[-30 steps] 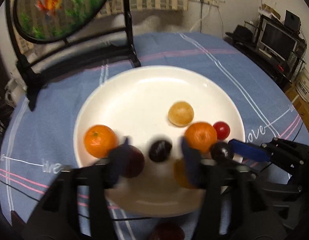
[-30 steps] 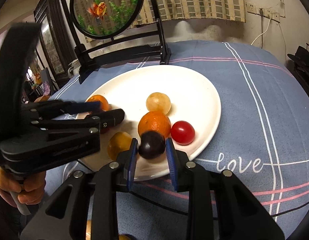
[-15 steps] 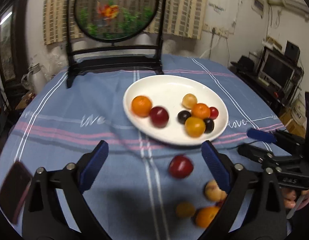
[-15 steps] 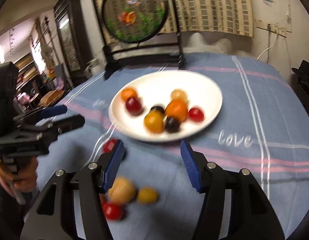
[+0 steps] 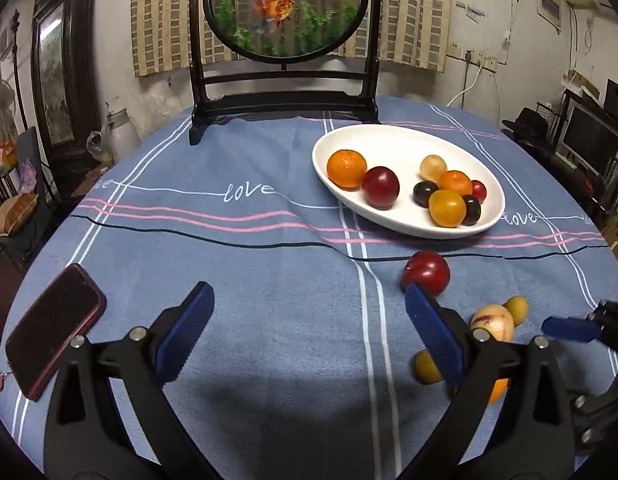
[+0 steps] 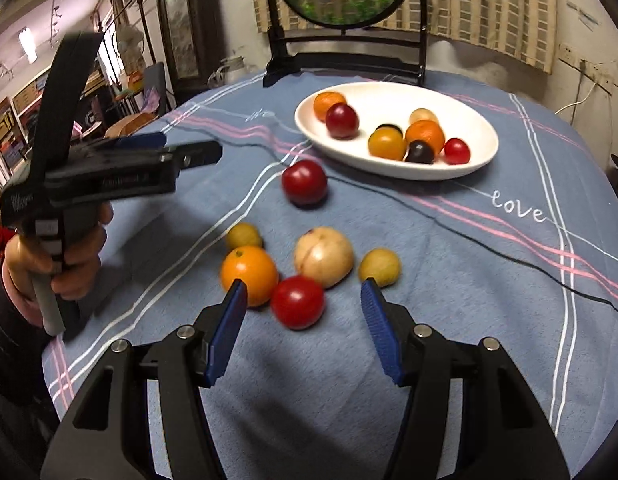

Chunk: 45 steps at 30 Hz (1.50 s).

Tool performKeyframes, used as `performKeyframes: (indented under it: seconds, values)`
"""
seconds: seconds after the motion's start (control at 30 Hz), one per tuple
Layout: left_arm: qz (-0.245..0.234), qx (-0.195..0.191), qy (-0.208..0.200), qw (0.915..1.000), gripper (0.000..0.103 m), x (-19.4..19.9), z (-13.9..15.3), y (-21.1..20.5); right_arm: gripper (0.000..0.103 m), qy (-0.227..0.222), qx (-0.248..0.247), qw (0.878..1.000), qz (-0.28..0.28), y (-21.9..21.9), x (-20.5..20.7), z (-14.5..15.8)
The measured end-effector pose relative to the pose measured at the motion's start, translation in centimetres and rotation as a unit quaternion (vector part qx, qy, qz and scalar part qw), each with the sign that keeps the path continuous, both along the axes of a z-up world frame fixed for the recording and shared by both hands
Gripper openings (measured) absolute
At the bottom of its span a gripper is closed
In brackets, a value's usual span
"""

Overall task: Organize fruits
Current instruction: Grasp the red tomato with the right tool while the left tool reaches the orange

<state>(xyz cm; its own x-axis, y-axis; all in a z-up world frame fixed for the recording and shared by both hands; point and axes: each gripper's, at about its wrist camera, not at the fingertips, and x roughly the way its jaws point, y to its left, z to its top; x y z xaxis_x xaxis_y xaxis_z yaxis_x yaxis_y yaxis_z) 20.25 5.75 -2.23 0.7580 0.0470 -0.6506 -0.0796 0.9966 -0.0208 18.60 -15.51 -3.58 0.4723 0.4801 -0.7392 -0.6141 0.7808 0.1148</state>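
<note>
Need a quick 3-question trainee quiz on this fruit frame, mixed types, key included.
1. True or false: the right gripper holds a fruit.
2. How many fruits lie loose on the blue striped tablecloth, off the white oval plate?
3. What lies at the cloth's left edge in the left wrist view? A) dark phone in a red case B) knife C) cup

Key: 1 false, its jaws stand open and empty; 2 six; 3 A.

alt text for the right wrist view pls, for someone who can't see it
The open right gripper hovers empty over six loose fruits on a blue tablecloth, nearest a red fruit and an orange. Beyond, a white plate holds eight more fruits. At left, a hand holds the left gripper.
</note>
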Motion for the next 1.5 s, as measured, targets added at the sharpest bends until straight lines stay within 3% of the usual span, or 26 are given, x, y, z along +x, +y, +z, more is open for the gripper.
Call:
performKeyframes:
  seconds: [0.13, 0.87, 0.93, 1.03, 1.13, 1.27, 1.4, 1.5]
  values:
    - [-0.001, 0.0, 0.004, 1.0, 0.098, 0.1, -0.1, 0.0, 0.049, 0.015, -0.009, 1.0, 0.002, 0.3, -0.2, -0.8]
    - [-0.005, -0.003, 0.005, 1.0, 0.098, 0.2, -0.2, -0.1, 0.032, 0.04, 0.003, 0.999, 0.008, 0.7, 0.6, -1.7]
    - [-0.02, -0.011, 0.007, 0.9997, 0.098, 0.1, -0.2, -0.3, 0.032, 0.041, 0.009, 0.999, 0.006, 0.5, 0.6, -1.5]
    - [-0.098, -0.024, -0.001, 0.9949, 0.096, -0.9, 0.2, -1.7, 0.032, 0.037, 0.029, 0.999, -0.001, -0.3, 0.6, -0.5]
    - [-0.172, -0.008, -0.024, 0.9848, 0.089, -2.7, 0.6, -3.9, 0.032, 0.028, 0.05, 0.998, -0.019, -1.6, 0.7, 0.5]
    - [-0.242, 0.019, -0.018, 0.97, 0.073, -4.0, -0.1, -6.5, 0.032, 0.029, 0.071, 0.995, -0.056, -3.6, 1.2, 1.1]
    - [-0.263, 0.033, 0.003, 0.9643, 0.055, -3.9, -1.3, -7.7, 0.032, 0.038, 0.081, 0.994, -0.069, -4.4, 1.4, 1.0]
    - [-0.27, 0.036, 0.013, 0.962, 0.048, -3.9, -1.8, -8.0, 0.032, 0.042, 0.079, 0.994, -0.067, -4.3, 1.3, 0.9]
